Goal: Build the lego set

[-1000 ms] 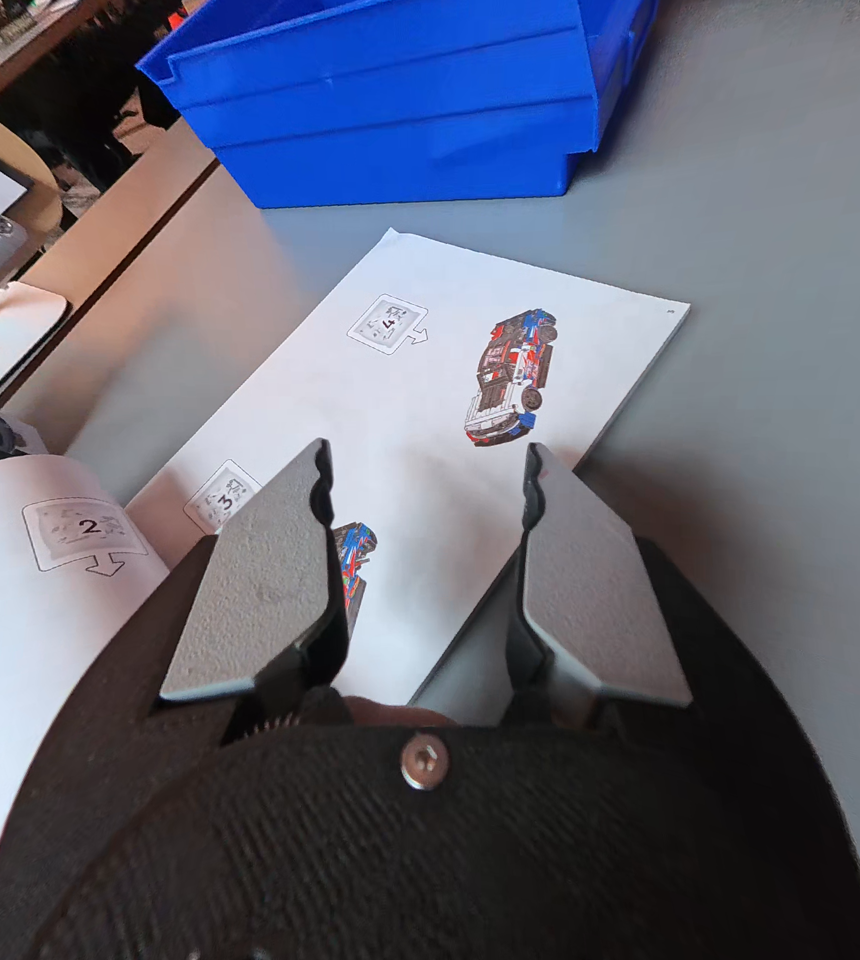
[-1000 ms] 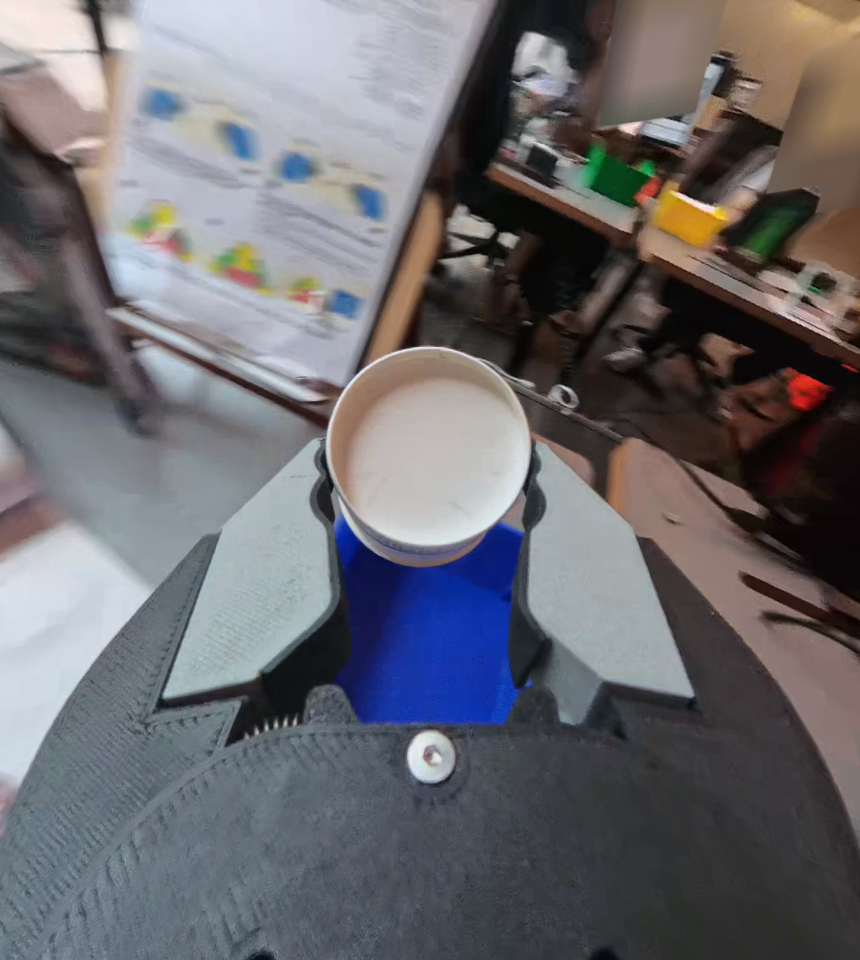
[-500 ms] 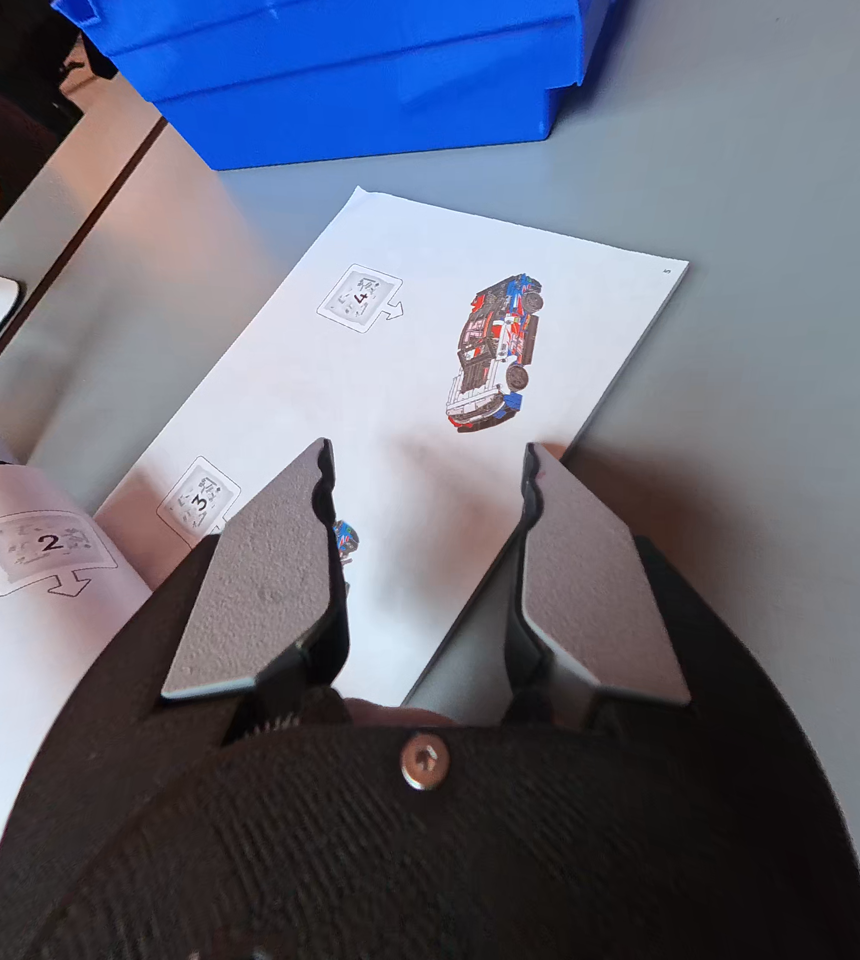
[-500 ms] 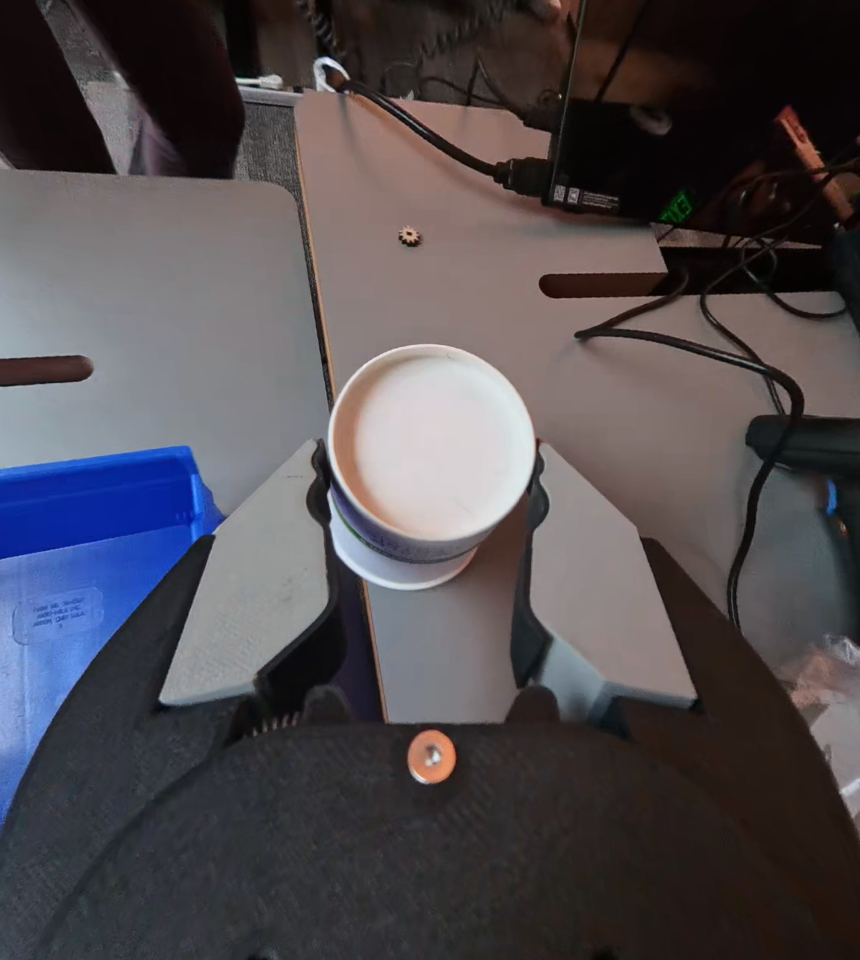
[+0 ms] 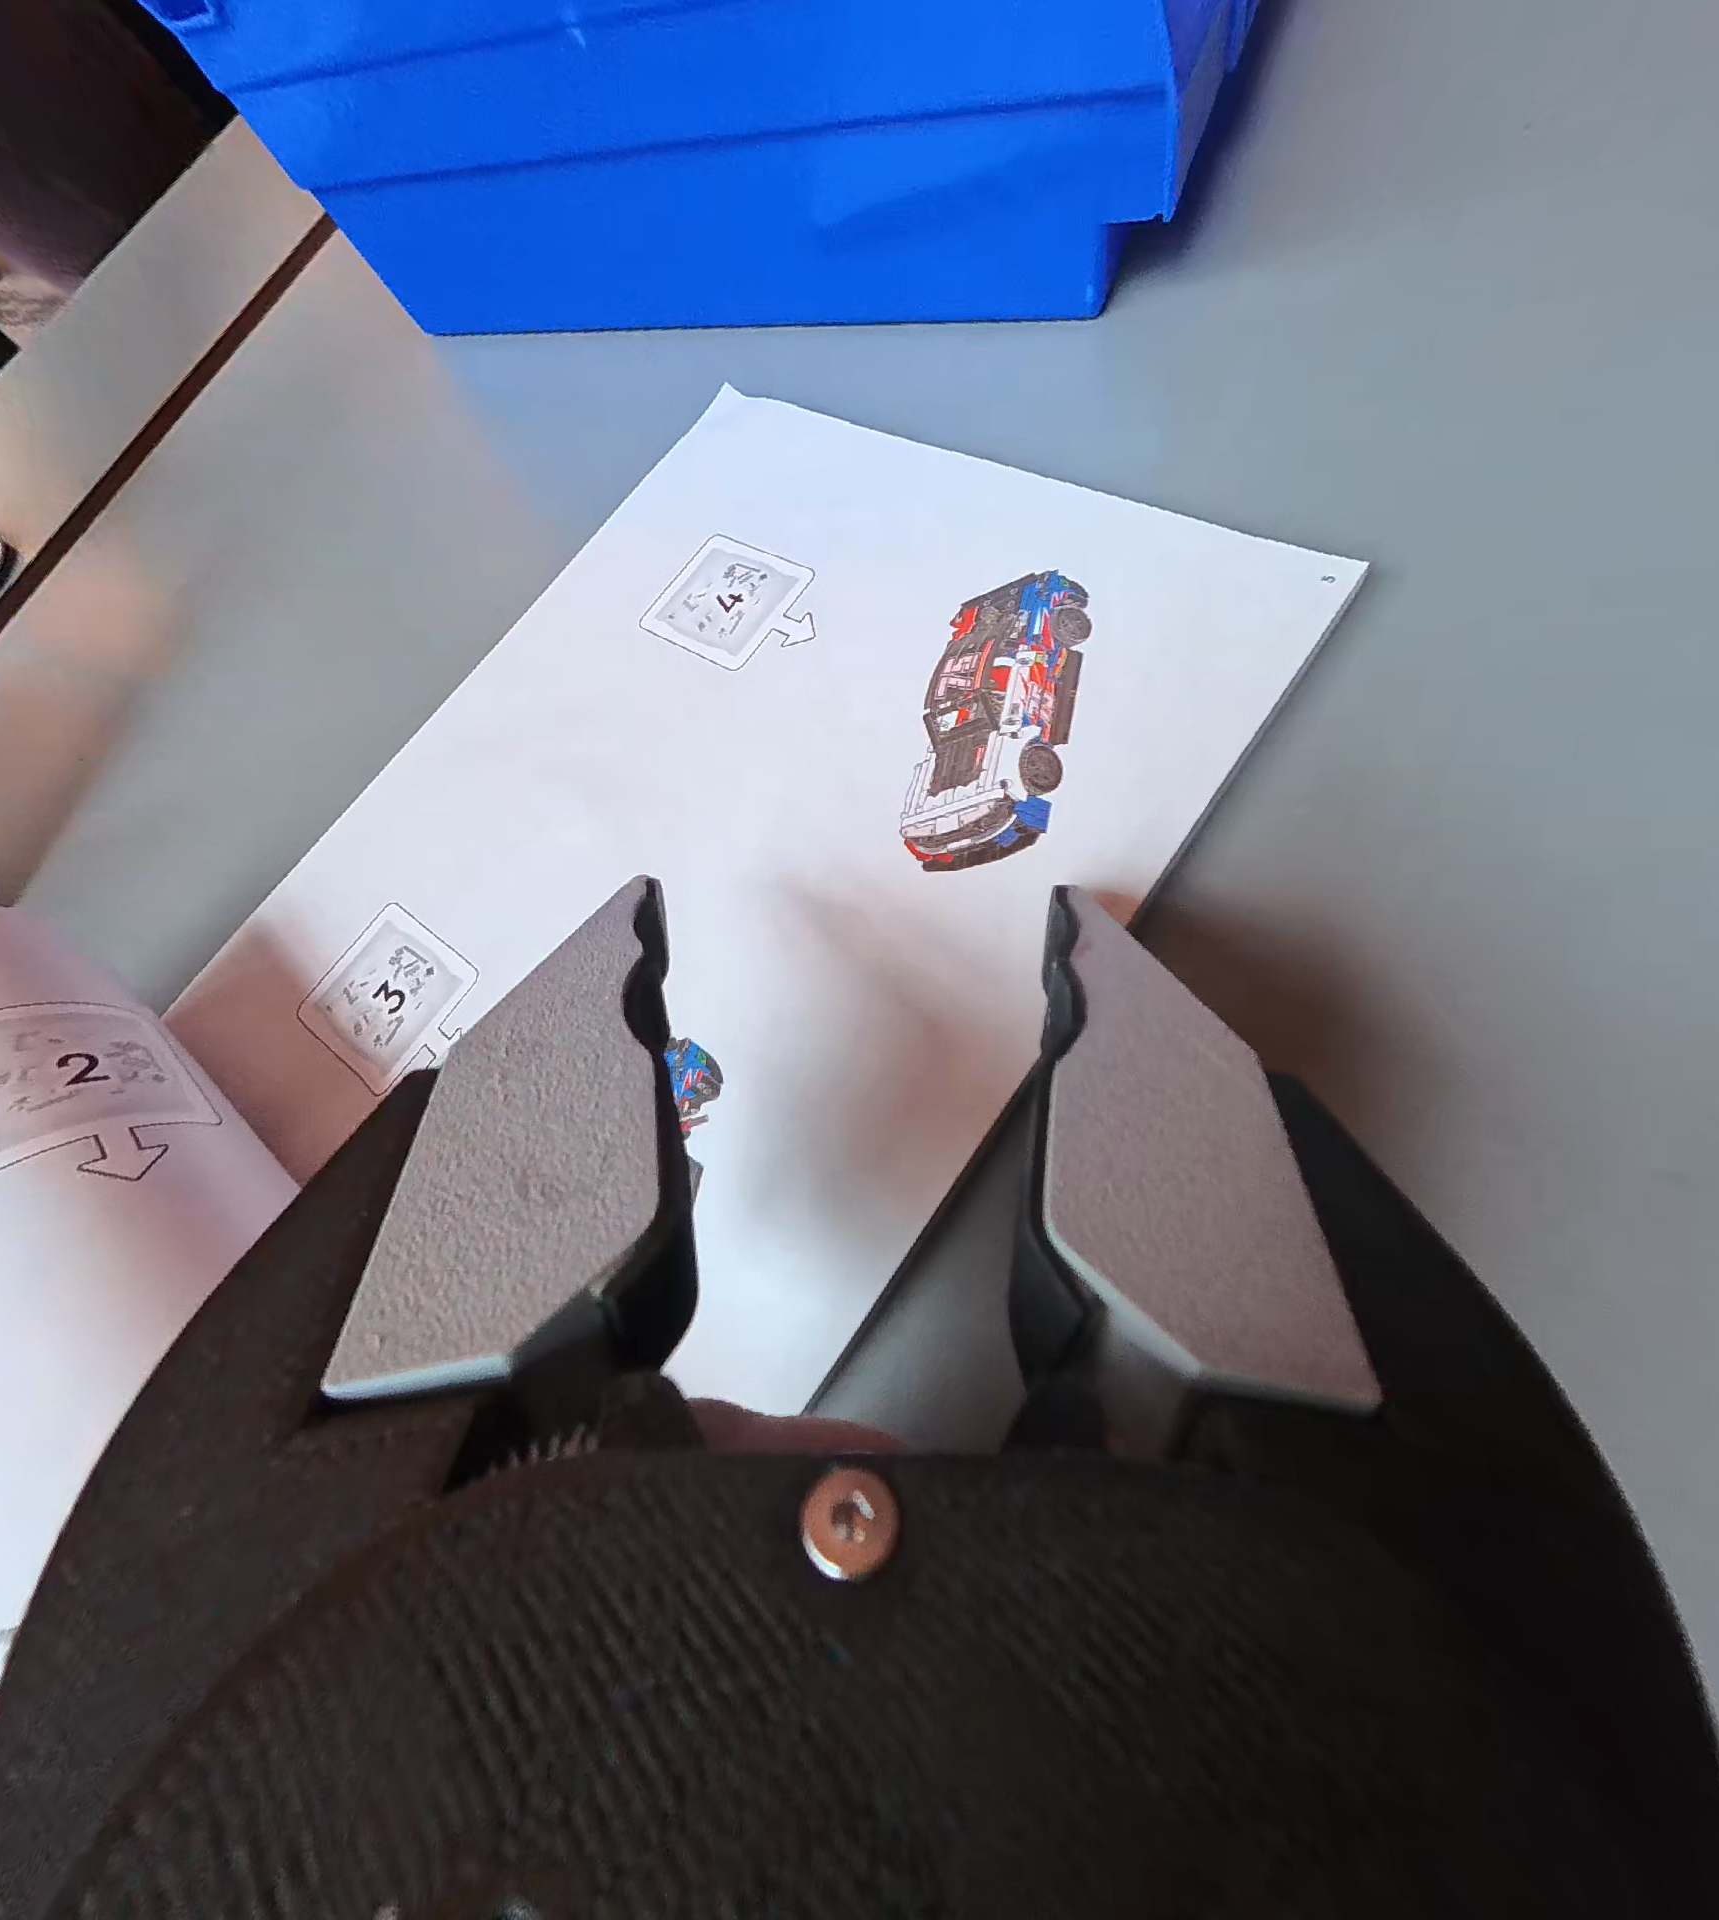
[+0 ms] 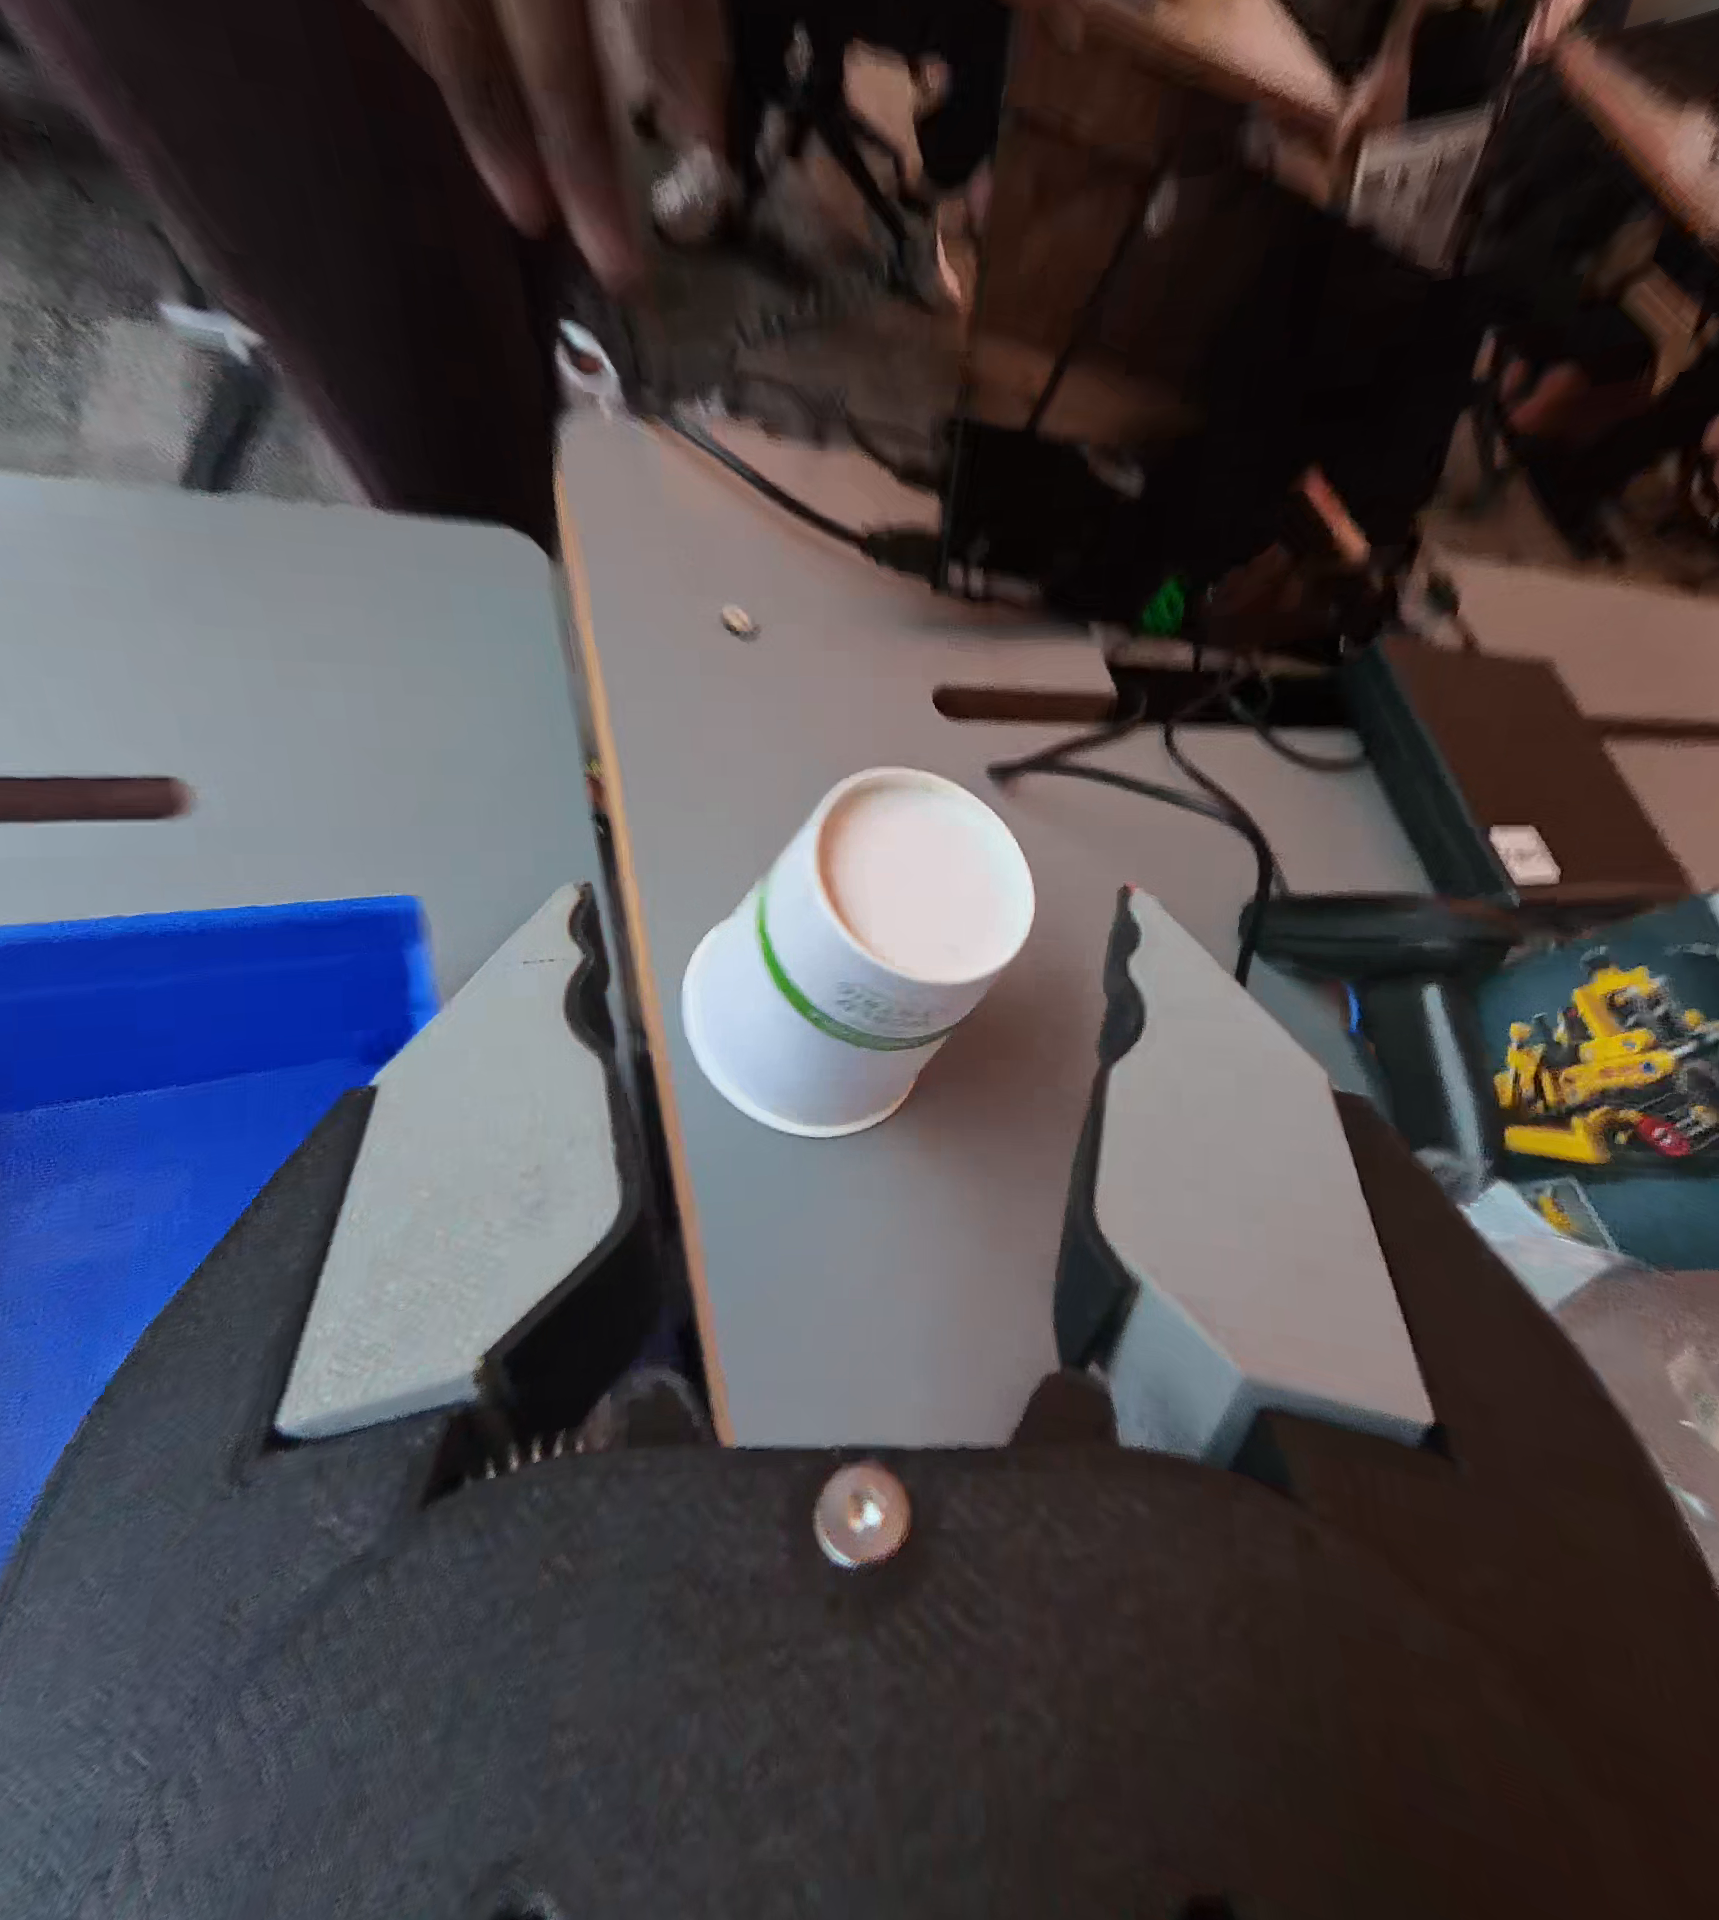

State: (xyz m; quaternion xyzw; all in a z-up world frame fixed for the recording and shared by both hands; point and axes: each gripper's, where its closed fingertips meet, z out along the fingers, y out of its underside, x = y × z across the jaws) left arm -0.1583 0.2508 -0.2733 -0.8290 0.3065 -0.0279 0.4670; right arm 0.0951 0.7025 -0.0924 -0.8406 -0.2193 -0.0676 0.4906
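Note:
An open white instruction booklet (image 5: 782, 790) with printed car pictures lies on the grey table. My left gripper (image 5: 855, 894) is open and empty, low over the booklet's near right edge. In the right wrist view a white paper cup (image 6: 860, 951) with a green band stands upside down on the table. My right gripper (image 6: 855, 904) is open, its fingers apart on either side of the cup and not touching it.
A blue plastic bin (image 5: 730, 156) stands behind the booklet; it also shows at the left of the right wrist view (image 6: 107, 1091). A box with a yellow vehicle picture (image 6: 1644, 1060), black cables (image 6: 1177, 769) and a dark device (image 6: 1374, 925) lie to the right. Tip to tip, the grippers are about 55 cm apart.
My right gripper carried the cup down to the table, opened and let it go, then drew back. My left gripper stayed open over the booklet with only small shifts.

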